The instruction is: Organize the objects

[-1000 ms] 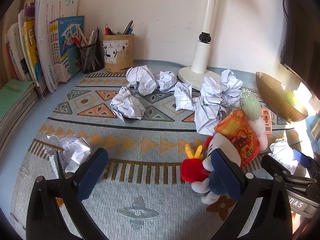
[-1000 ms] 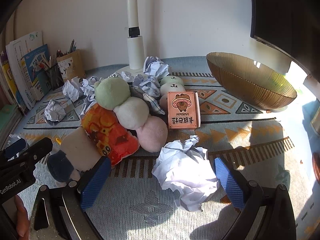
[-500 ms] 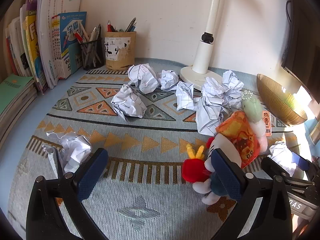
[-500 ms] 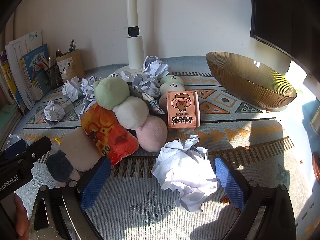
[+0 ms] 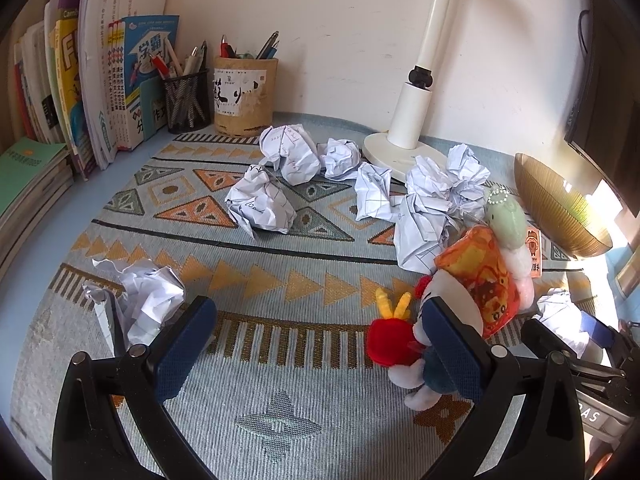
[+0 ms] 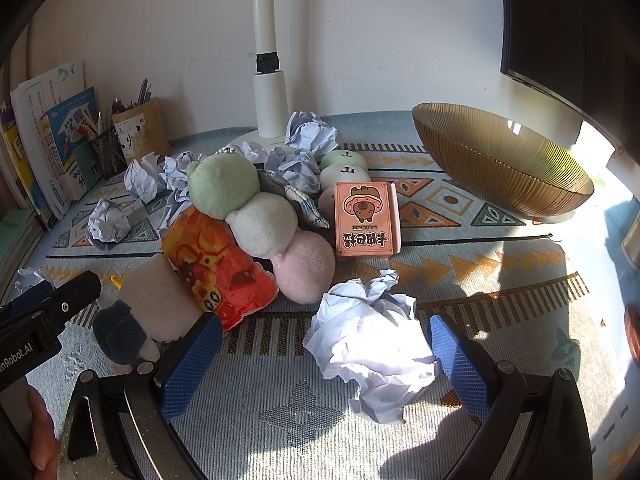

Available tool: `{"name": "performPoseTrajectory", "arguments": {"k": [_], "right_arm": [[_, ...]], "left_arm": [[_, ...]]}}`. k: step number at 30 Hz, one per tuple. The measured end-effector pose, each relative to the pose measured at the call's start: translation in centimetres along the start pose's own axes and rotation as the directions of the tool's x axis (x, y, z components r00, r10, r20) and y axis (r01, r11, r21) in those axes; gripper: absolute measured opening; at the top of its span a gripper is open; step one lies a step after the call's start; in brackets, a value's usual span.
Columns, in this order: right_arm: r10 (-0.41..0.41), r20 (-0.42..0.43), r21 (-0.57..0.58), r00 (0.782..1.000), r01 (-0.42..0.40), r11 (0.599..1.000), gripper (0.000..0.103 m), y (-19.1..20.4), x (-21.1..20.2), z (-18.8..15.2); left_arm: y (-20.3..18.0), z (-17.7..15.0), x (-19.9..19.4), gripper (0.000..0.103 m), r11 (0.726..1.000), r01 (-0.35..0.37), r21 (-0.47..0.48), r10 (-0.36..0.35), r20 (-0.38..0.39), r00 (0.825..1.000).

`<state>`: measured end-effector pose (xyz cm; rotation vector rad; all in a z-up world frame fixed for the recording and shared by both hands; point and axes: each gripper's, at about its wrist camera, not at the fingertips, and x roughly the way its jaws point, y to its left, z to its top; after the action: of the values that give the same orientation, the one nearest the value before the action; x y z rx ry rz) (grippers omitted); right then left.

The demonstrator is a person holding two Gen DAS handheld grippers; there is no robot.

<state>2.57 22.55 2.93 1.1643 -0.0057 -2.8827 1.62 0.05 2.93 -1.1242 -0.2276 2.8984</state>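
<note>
A: Blue-padded left gripper [image 5: 320, 344], lower part of the left wrist view: how do the jaws stand?

B: Spread wide, nothing between them but bare patterned mat [image 5: 280, 280]. A crumpled paper ball [image 5: 148, 300] lies just outside the left finger; the plush toy [image 5: 460, 300] in the orange garment lies against the right finger, at lower right of the frame.

A: Change against the frame one second ago?

B: Slight. The books [image 5: 80, 80] and pen holders [image 5: 244, 96] at upper left sit a little lower and further in, as does the lamp base [image 5: 400, 152] at upper centre; the toy and paper balls keep their places on the mat.

A: And the right wrist view, left to right?

B: At far left, the other gripper's black arm; then the plush toy [image 6: 192, 280] and the three-ball plush skewer [image 6: 260, 220] at centre left; a pink card box [image 6: 366, 220] at centre; the amber ribbed bowl [image 6: 500, 164] at upper right.

A: State of the right gripper [image 6: 324, 360]?

B: Wide, straddling a large crumpled paper ball [image 6: 372, 348] at lower centre; the right pad is just beside the paper, the left pad apart from it. This view is unchanged from the earlier frames.
</note>
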Motion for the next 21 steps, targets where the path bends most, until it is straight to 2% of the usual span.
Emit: {"name": "performPoseTrajectory", "arguments": {"k": [21], "right_arm": [[-0.001, -0.005, -0.004, 1.0, 0.001, 1.0, 0.103, 0.18, 0.08, -0.09]], "left_arm": [[0.02, 0.02, 0.07, 0.102, 1.0, 0.0, -0.002, 0.0, -0.001, 1.0]]}}
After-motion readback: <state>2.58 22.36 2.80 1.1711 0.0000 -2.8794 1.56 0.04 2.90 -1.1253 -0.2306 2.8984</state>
